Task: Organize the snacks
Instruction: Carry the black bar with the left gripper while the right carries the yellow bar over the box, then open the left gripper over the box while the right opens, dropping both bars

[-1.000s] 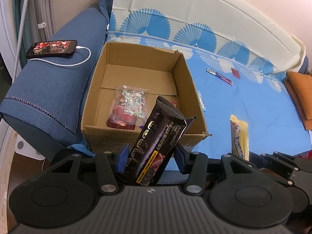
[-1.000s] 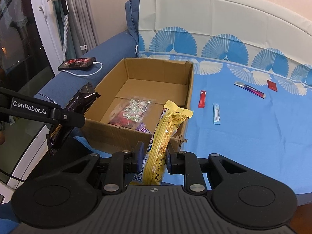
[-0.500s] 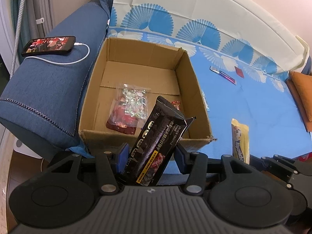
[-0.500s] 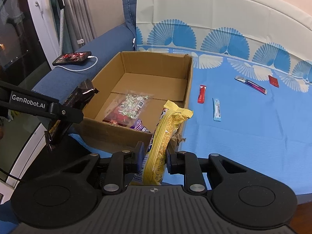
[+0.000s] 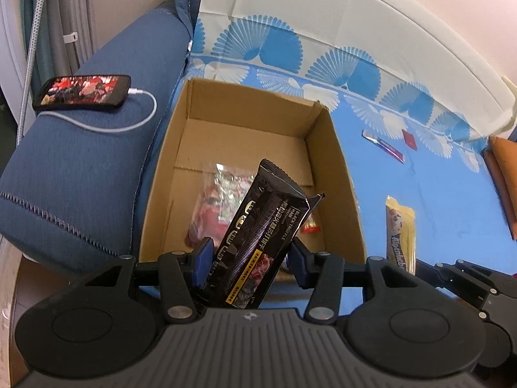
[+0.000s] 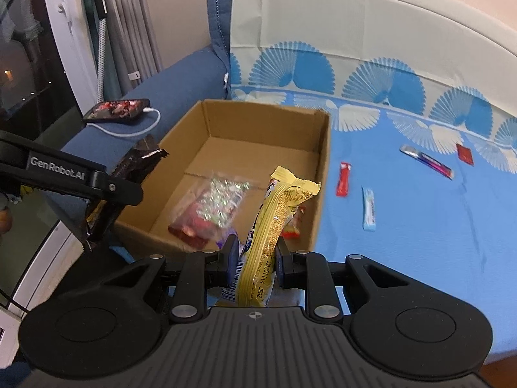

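Note:
An open cardboard box (image 5: pixel 336 174) (image 6: pixel 323 161) stands on the blue sofa cover. A clear bag of wrapped candies (image 5: pixel 223 200) (image 6: pixel 210 213) lies inside it. My left gripper (image 5: pixel 250 262) is shut on a black snack packet (image 5: pixel 261 236) and holds it over the box's near edge; the packet also shows in the right wrist view (image 6: pixel 135 165). My right gripper (image 6: pixel 255 258) is shut on a yellow snack packet (image 6: pixel 274 220), held at the box's near right corner; it also shows in the left wrist view (image 5: pixel 399 232).
A phone (image 5: pixel 82 92) on a white charging cable lies on the sofa arm at left. A red stick (image 6: pixel 343 183), a light blue stick (image 6: pixel 369 208), a purple stick (image 6: pixel 426 161) and a red sachet (image 6: pixel 464 154) lie on the cover right of the box. An orange cushion (image 5: pixel 504 168) sits far right.
Both grippers have moved forward and closer to the box, each still holding its packet. The box's contents have not moved.

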Demonstrator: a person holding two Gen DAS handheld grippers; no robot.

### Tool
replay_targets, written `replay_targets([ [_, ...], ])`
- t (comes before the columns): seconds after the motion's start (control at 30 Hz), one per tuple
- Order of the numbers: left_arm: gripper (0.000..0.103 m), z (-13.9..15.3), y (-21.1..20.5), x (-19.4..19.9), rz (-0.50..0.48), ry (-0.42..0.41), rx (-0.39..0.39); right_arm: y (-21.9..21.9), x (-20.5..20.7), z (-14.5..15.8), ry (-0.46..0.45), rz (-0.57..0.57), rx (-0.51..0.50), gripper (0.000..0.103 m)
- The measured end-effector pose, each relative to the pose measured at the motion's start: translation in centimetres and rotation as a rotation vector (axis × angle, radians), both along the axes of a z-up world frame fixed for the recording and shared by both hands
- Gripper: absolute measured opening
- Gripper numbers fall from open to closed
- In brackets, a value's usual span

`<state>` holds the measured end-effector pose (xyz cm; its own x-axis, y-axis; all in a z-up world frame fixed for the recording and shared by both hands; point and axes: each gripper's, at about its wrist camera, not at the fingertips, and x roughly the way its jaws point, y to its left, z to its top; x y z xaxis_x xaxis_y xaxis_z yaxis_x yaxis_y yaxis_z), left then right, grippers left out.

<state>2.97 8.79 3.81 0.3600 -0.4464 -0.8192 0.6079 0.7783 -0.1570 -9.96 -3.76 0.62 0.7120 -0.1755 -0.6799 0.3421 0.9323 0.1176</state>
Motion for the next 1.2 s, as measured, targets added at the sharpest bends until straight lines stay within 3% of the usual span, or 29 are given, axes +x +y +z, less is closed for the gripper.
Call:
replay_targets([
  [0.4, 0.055, -1.3, -3.9, 5.4, 0.017, 0.013, 0.007, -2.9, 6.8, -0.6, -0.008, 0.029, 0.018, 0.025],
  [1.03, 0.056, -10.4, -9.7, 11.1, 0.021, 0.122, 0.172, -5.8, 13.4, -8.5, 0.144, 0.076, 0.047, 0.027],
  [1.07, 0.057, -10.7, -9.7, 11.4, 0.018, 0.131, 0.181, -5.8, 13.6, -8.8, 0.150, 0.080, 0.044, 0.029],
  [1.1, 0.071, -10.8, -9.7, 11.5, 0.017, 0.138, 0.188, -5.7, 13.7, -8.9, 0.152, 0.082, 0.037, 0.035],
  [1.13, 0.094, -10.8, -9.7, 11.6, 0.021, 0.143, 0.190, -5.6, 13.7, -8.9, 0.154, 0.075, 0.021, 0.056],
  [1.17, 0.102, -10.7, -9.6, 11.7, 0.031, 0.135, 0.187, -5.5, 13.7, -8.8, 0.152, 0.064, 0.002, 0.077],
  [1.2, 0.103, -10.3, -9.4, 11.6, 0.041, 0.117, 0.178, -5.5, 13.6, -8.6, 0.149, 0.058, -0.015, 0.082],
])
